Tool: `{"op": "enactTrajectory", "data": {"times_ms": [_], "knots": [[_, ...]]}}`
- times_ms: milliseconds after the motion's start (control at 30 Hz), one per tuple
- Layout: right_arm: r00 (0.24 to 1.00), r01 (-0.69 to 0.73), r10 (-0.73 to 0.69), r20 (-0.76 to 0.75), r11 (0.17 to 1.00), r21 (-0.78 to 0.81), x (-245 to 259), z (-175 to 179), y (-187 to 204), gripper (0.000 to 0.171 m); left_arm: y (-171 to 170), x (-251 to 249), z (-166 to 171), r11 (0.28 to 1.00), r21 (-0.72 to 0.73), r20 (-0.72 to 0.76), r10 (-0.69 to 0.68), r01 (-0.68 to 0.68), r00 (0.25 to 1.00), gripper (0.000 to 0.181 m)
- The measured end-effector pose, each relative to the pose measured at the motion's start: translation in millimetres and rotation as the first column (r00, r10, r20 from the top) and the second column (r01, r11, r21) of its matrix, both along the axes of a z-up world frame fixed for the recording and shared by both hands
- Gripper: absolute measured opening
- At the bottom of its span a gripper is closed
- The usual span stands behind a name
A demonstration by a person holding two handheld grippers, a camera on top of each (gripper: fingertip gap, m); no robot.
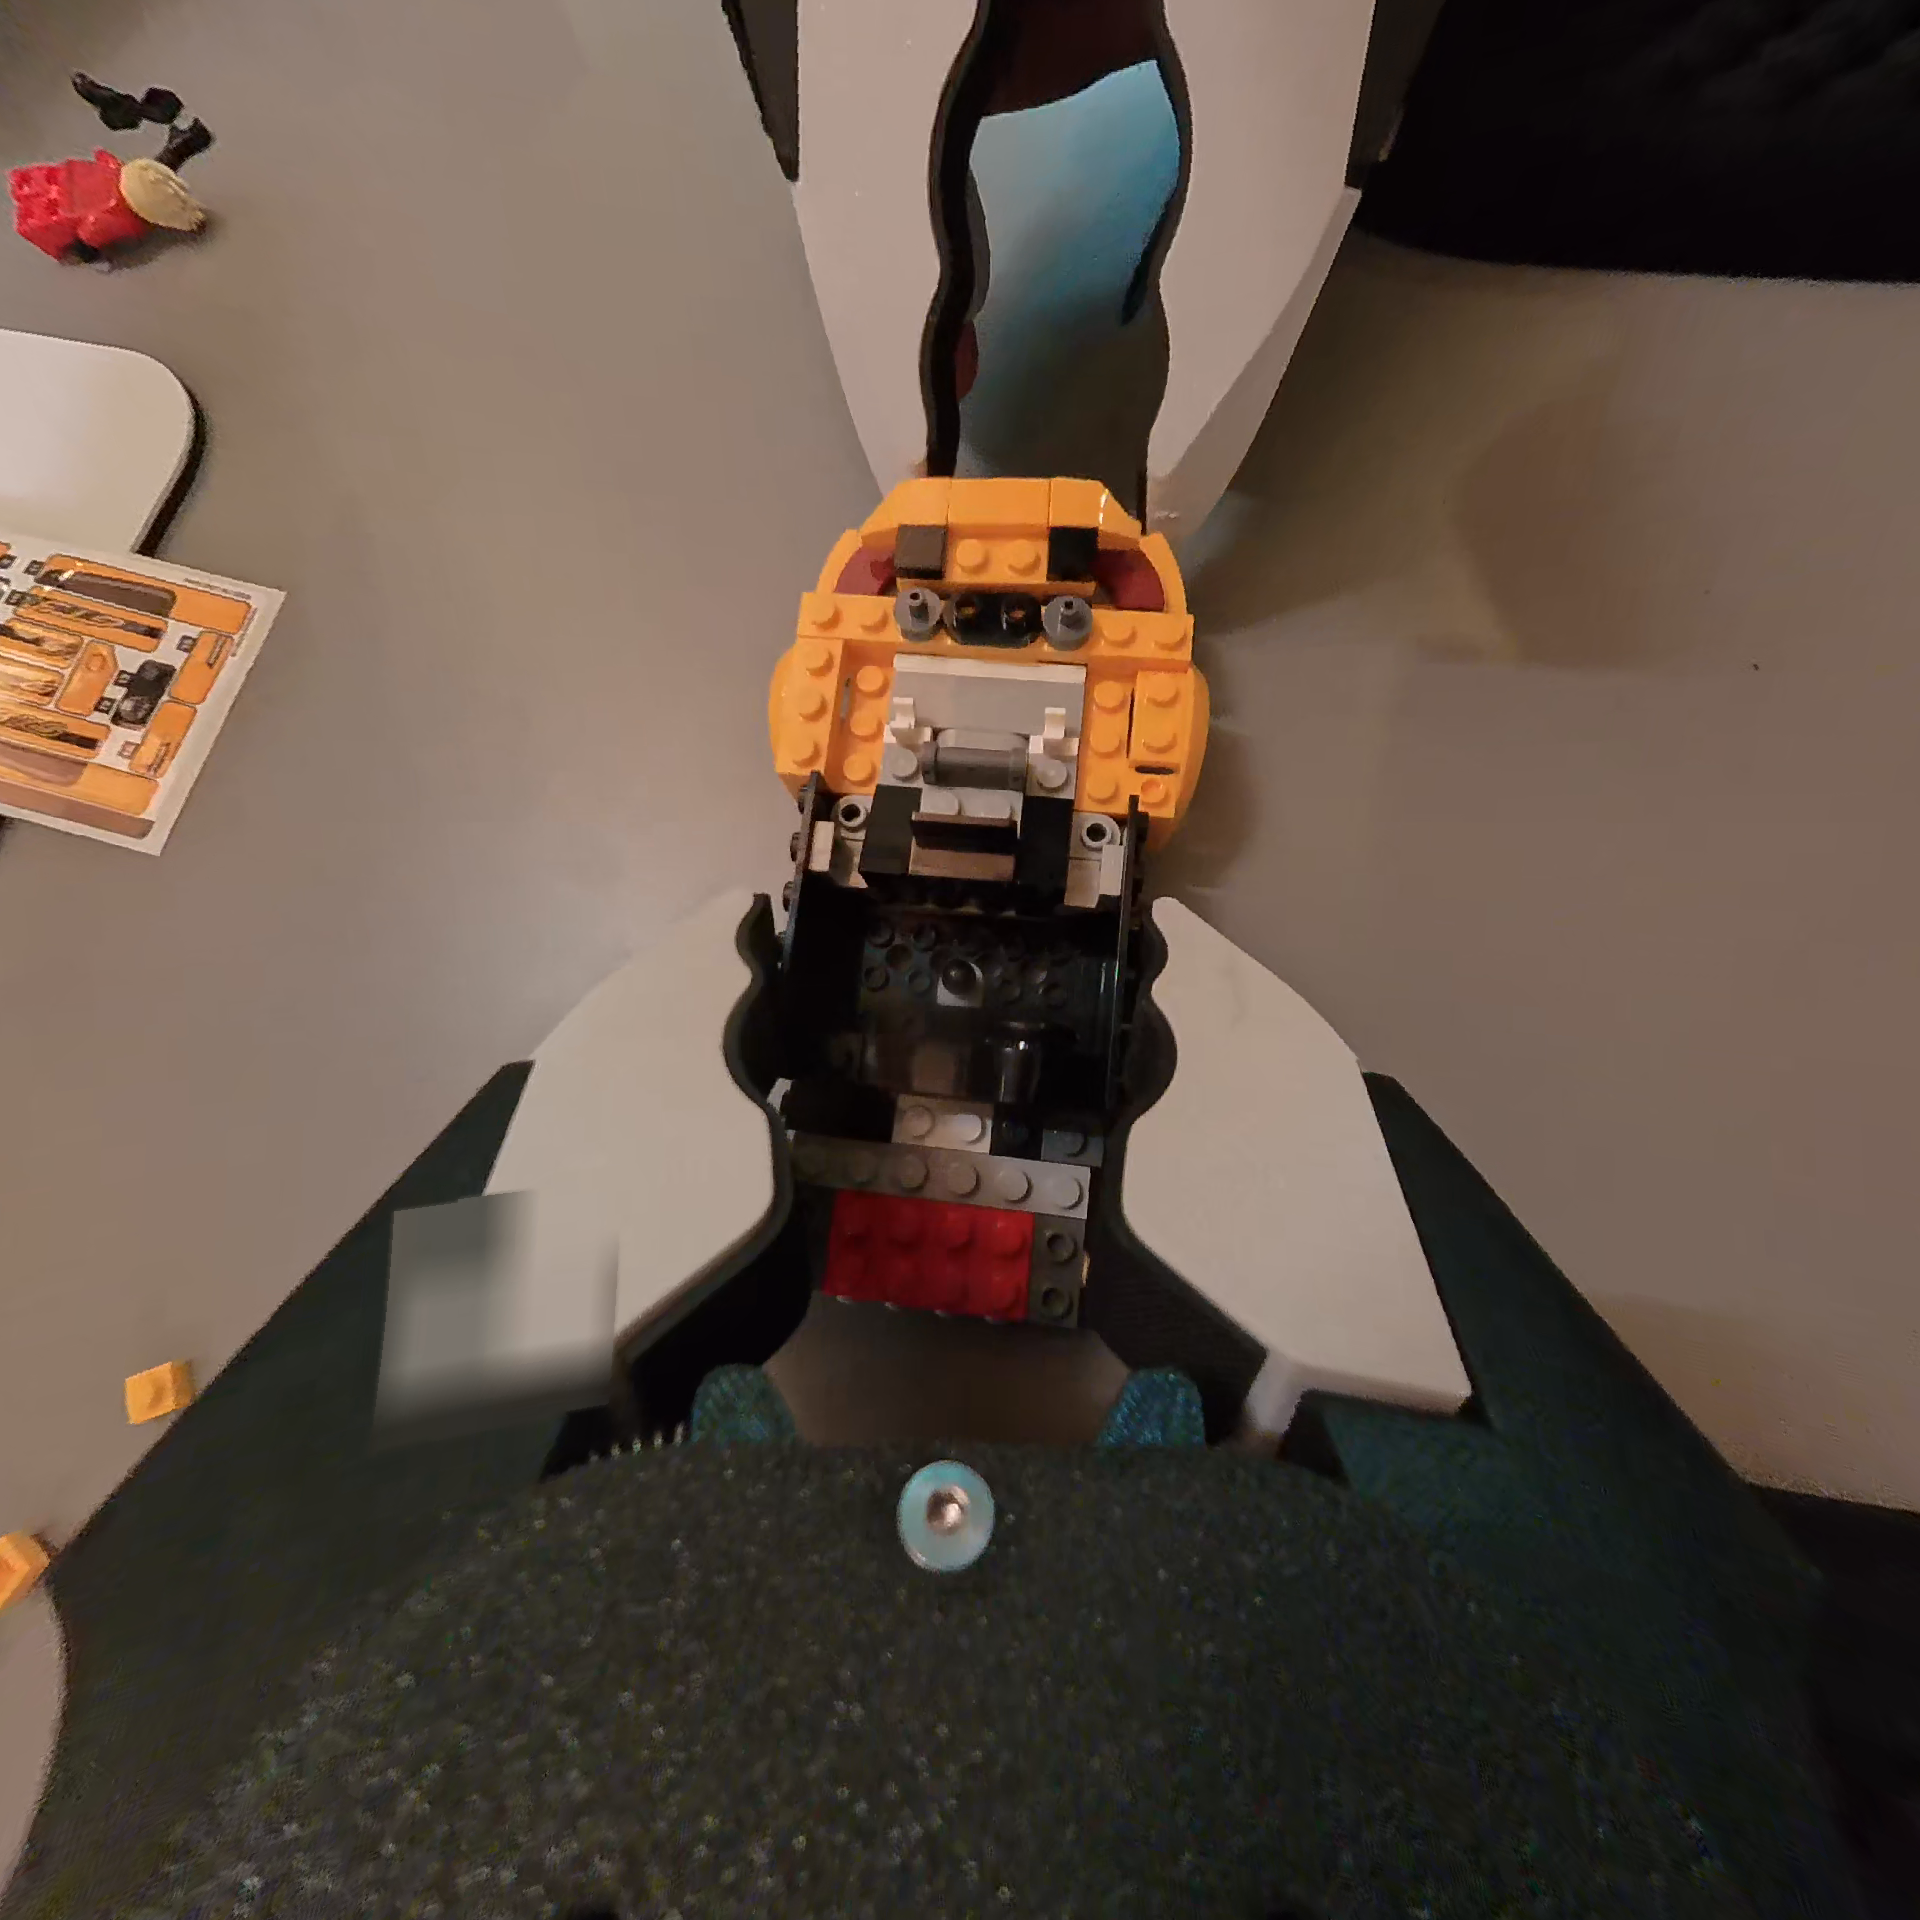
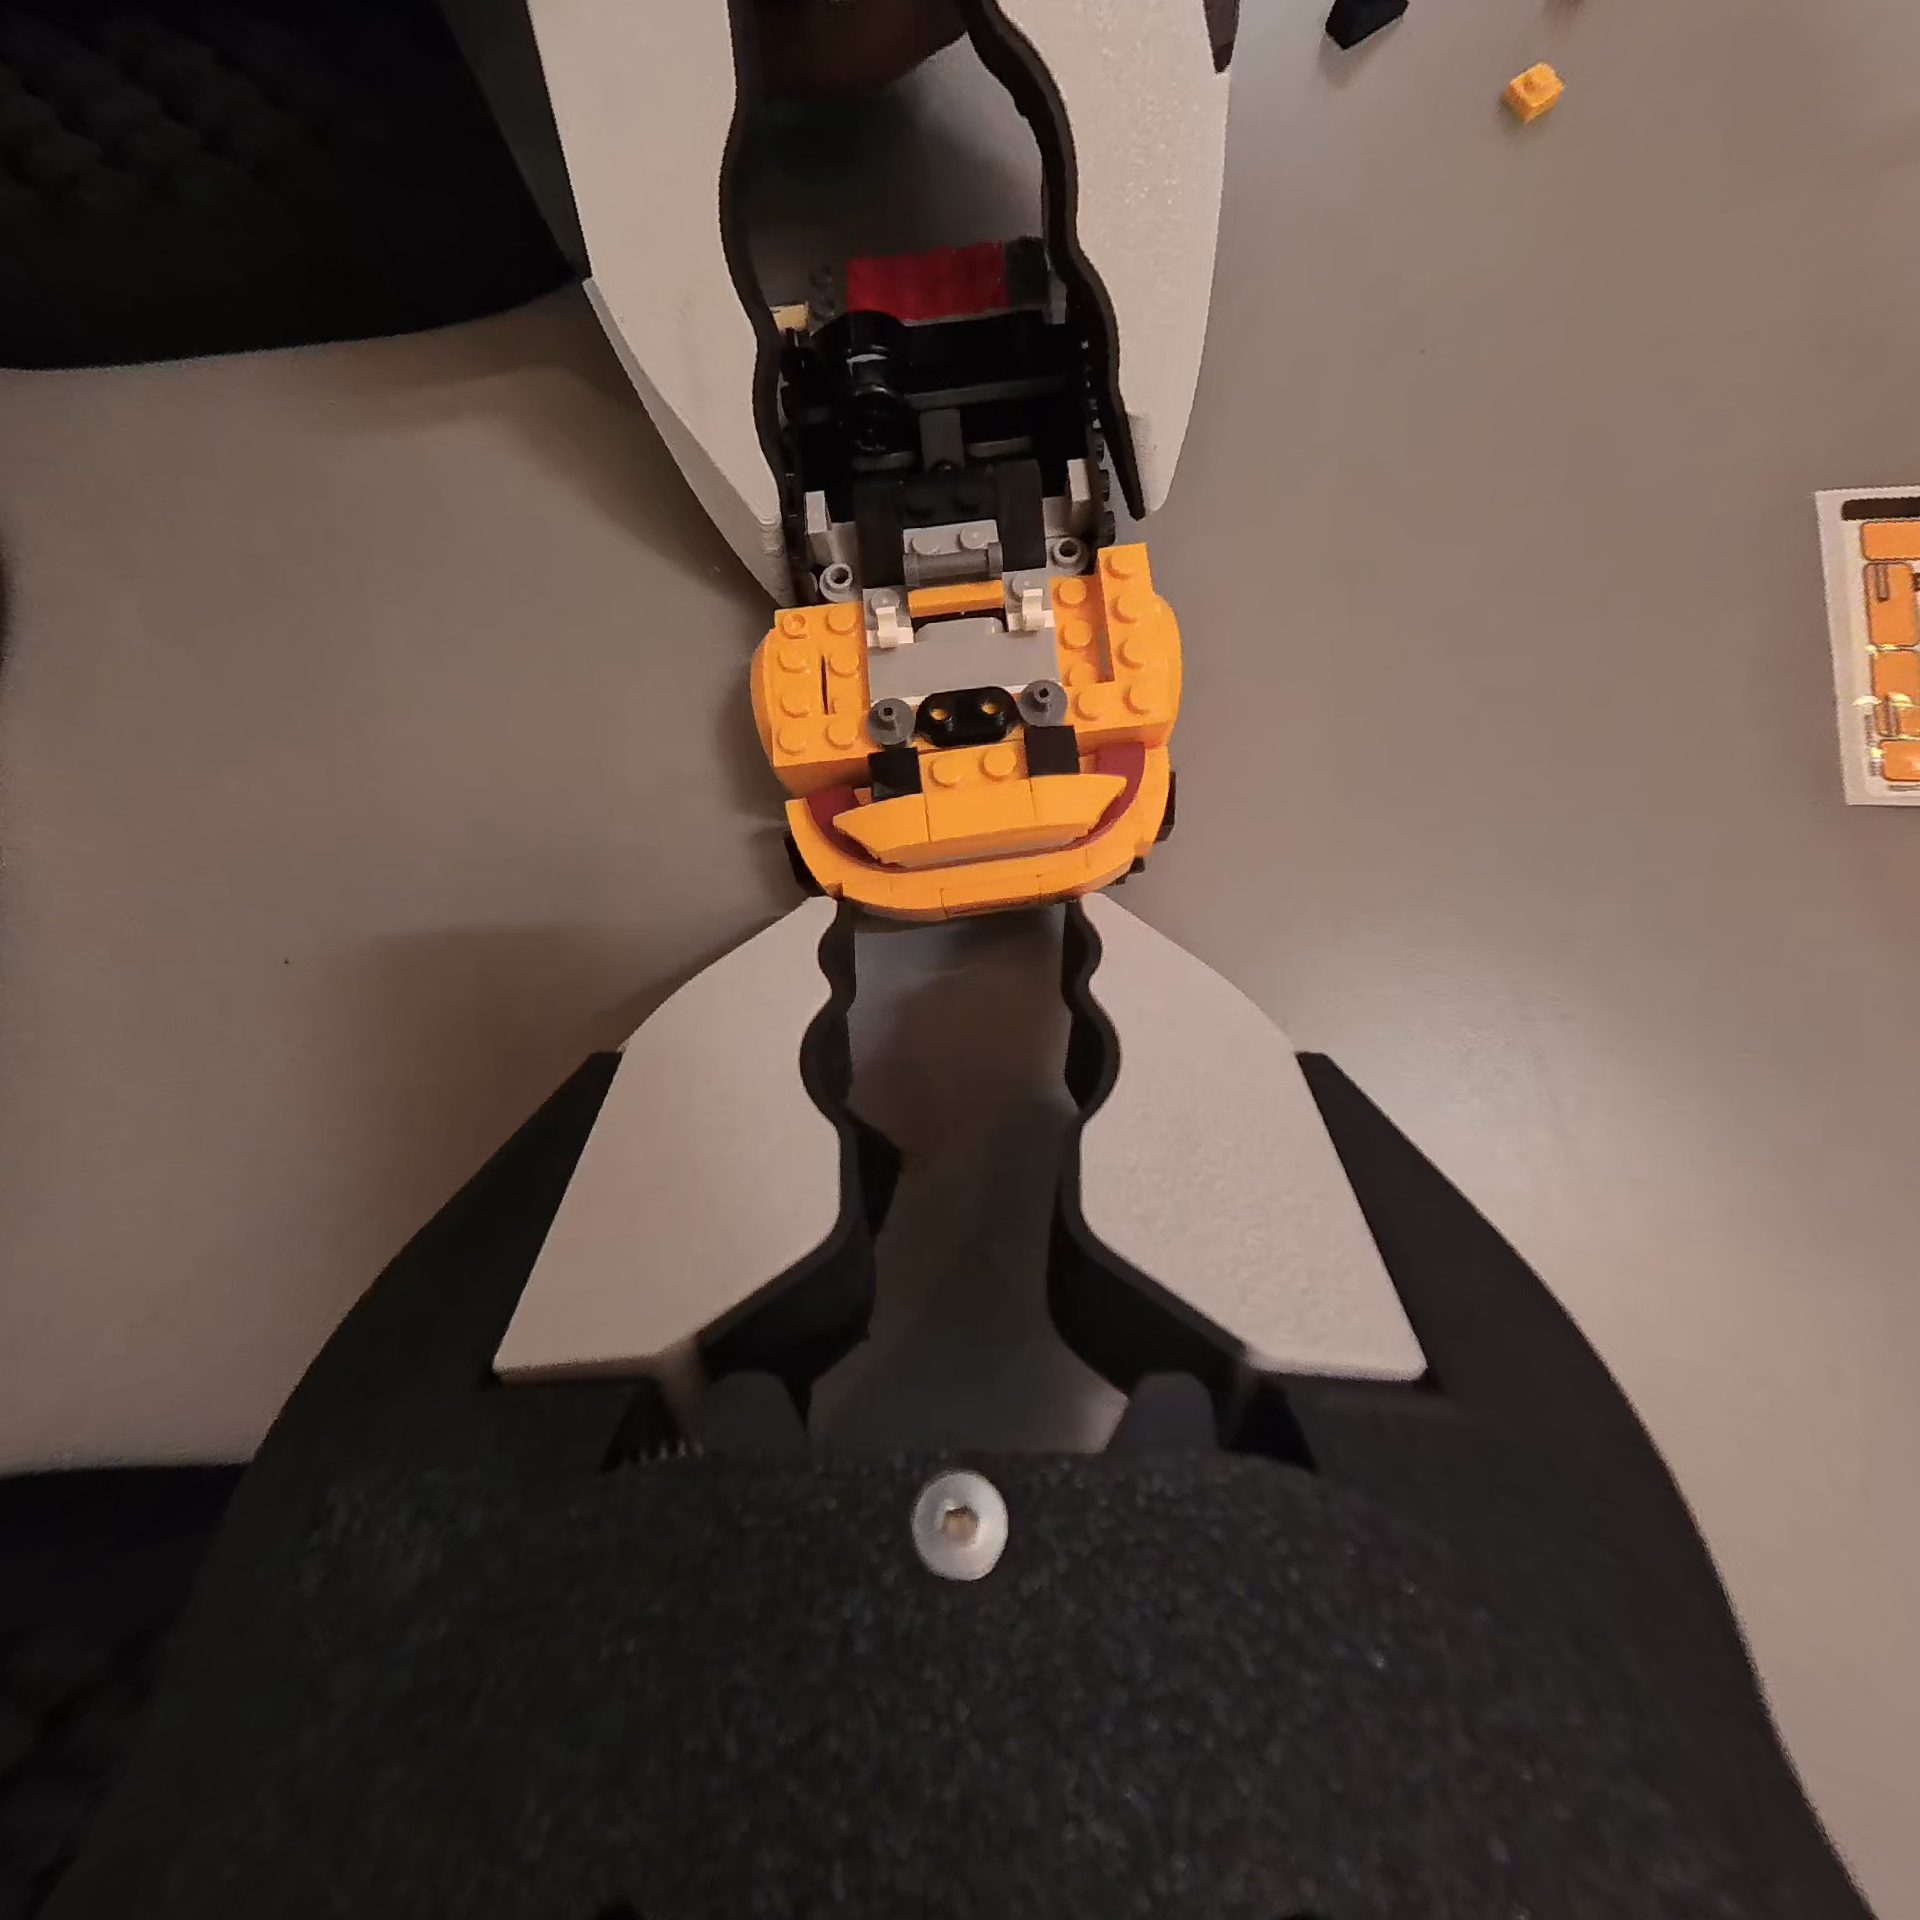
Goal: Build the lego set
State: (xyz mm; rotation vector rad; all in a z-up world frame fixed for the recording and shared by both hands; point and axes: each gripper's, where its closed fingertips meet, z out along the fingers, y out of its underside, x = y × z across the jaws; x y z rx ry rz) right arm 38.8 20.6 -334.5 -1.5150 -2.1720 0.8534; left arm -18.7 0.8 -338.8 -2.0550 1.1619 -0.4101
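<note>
Dead centre of both wrist views sits the half-built orange, black and grey brick car [image 1: 982,831], resting on the smooth grey tabletop [image 1: 468,987] with its studded insides facing up. Its rounded orange end carries two small grey round studs and a dark red curved strip; the other end is a black open cabin running into a grey plate and a flat red brick.

The left gripper [image 1: 951,966], white-fingered with wavy black pads, has its jaws narrowed onto the black cabin section, a pad pressed against each side wall, and the red brick end lies back between the fingers near the bottom centre of the frame.

The right gripper [image 2: 961,920] comes in from the opposite side. Its fingers stand moderately apart, tips right at the orange end of the car; whether they actually touch it I cannot tell. In the left wrist view that same gripper fills the top centre.

Out to the sides: a white sheet of orange stickers [image 1: 114,686] at the left edge, a white rounded tray corner [image 1: 83,436] just above it, and a small red, cream and black brick figure [image 1: 109,187] in the upper left. Loose small orange bricks [image 1: 158,1392] lie at the lower left. A dark padded surface [image 1: 1662,125] fills the upper right.
</note>
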Motion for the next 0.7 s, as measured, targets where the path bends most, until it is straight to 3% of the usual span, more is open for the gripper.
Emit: {"op": "enactTrajectory", "data": {"times_ms": [433, 600, 700], "knots": [[0.989, -0.025, 0.017, -0.147, 0.998, -0.052, -6, 14, 6, 0.045, 7, 1, 12, 0.999, 0.038, 0.074, 0.031, -0.033, 0.997, 0.064], [0.962, -0.048, 0.008, -0.272, 0.989, -0.139, -5, 58, 9, 0.046, 9, 8, 45, 0.997, 0.056, 0.289, 0.033, -0.052, 0.957, 0.064], [0.928, -0.056, -0.02, -0.371, 0.979, -0.193, -6, 100, 11, 0.046, 11, 13, 76, 0.996, 0.049, 0.481, 0.042, -0.074, 0.876, 0.064]]}}
